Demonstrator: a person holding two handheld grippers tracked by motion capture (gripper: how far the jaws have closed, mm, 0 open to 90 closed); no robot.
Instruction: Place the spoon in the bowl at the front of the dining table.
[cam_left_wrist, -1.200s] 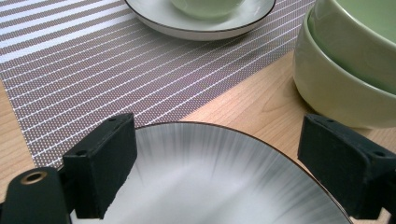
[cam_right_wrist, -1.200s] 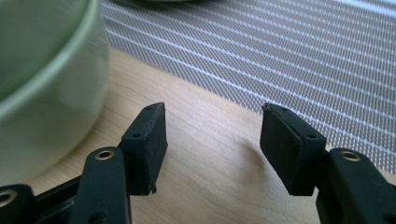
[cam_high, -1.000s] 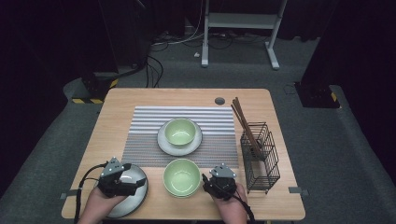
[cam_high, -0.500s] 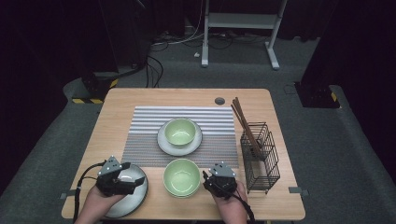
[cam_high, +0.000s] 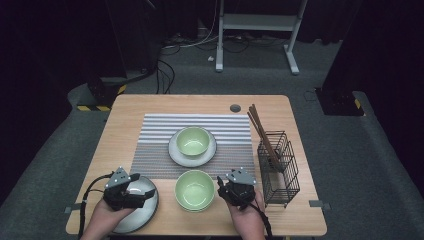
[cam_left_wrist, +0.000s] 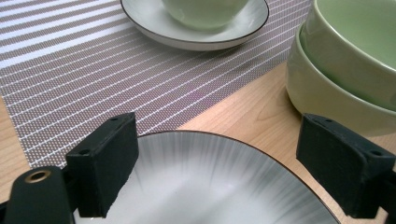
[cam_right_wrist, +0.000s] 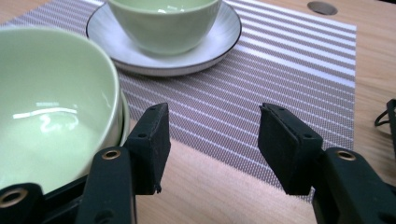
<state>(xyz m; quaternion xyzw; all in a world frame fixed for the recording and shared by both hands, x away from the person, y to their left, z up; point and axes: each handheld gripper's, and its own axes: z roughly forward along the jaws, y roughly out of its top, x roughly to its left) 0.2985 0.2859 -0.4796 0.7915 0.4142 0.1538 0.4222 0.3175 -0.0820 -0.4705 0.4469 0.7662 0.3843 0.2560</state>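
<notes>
My left gripper (cam_high: 131, 191) hovers open over a grey plate (cam_high: 135, 212) at the table's front left. In the left gripper view, the plate (cam_left_wrist: 201, 186) lies between and below the spread jaws of that gripper (cam_left_wrist: 224, 163). Two stacked green bowls (cam_high: 195, 190) stand at the front centre. My right gripper (cam_high: 232, 185) sits just right of them, open. In the right gripper view, nothing lies between the jaws of that gripper (cam_right_wrist: 217, 140), and the stacked bowls (cam_right_wrist: 51, 107) are close on the left. A third green bowl (cam_high: 192, 141) rests on a grey plate (cam_high: 175, 152) on the striped placemat (cam_high: 155, 135).
A black wire basket (cam_high: 279, 170) holding brown chopsticks (cam_high: 260, 127) stands at the right edge of the mat. A small round dark cap (cam_high: 235, 108) lies near the far edge. Bare wood runs along the table's left and far sides.
</notes>
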